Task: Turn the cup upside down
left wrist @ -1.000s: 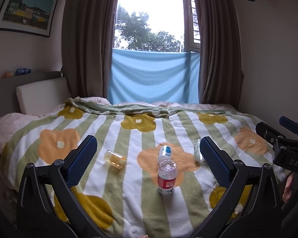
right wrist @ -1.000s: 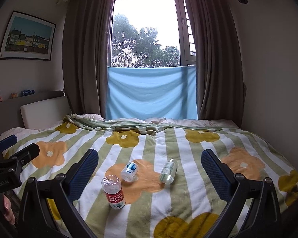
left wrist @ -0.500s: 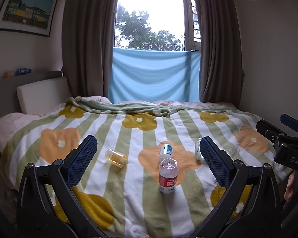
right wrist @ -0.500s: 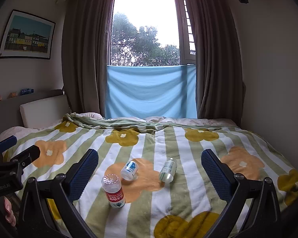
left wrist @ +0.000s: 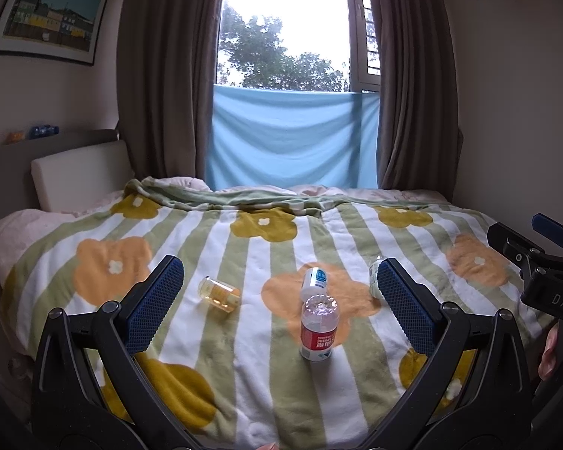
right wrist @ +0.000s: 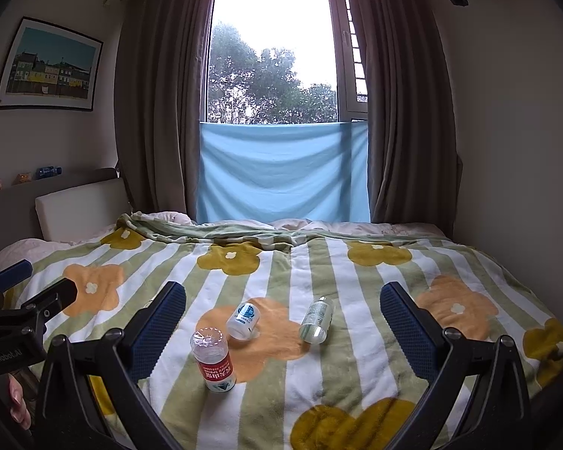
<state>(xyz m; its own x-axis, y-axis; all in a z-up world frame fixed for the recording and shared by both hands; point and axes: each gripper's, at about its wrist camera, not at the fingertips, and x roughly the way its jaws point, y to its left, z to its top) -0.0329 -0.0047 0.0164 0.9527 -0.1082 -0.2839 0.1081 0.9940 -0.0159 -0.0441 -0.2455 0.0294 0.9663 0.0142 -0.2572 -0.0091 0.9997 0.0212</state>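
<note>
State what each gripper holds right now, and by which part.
Nothing. The left gripper and right gripper are both open and empty; the yellow cup lies untouched on the blanket.

A bright window [right wrist: 274, 56] sits in the far wall, brown curtains [right wrist: 154, 105] at both sides and a blue cloth [right wrist: 281, 172] across its lower part. Below it lies the bed [right wrist: 319, 262]; left of it hangs a framed picture [right wrist: 48, 65].

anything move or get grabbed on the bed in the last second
Almost nothing. Both views drift only slightly, so the grippers barely shifted. The left gripper and right gripper stay open and empty, above the bed. The amber transparent plastic cup still lies on its side on the flower-patterned striped blanket, and the red-labelled clear water bottle still stands upright. Nothing was taken or released.
</note>
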